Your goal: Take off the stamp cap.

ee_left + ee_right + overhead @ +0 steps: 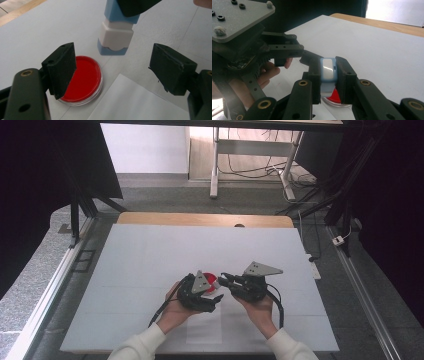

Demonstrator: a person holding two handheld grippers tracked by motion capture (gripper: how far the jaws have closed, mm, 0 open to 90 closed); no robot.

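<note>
A blue and white stamp [328,70] is clamped upright between the jaws of my right gripper [328,68], which is shut on it. In the left gripper view the stamp [115,35] hangs with its base just above the table, beside a round dish of red ink [85,77]. My left gripper [111,53] stands open with wide jaws, one over the ink dish's edge, nothing gripped. From above, the left gripper [212,292] and the right gripper [225,281] meet at the red ink dish [212,282].
A white sheet of paper [135,100] lies just in front of the ink dish, near the table's front edge [205,327]. The white table top [150,255] has a wooden strip at its far edge. Dark stands and cables are on the floor beyond.
</note>
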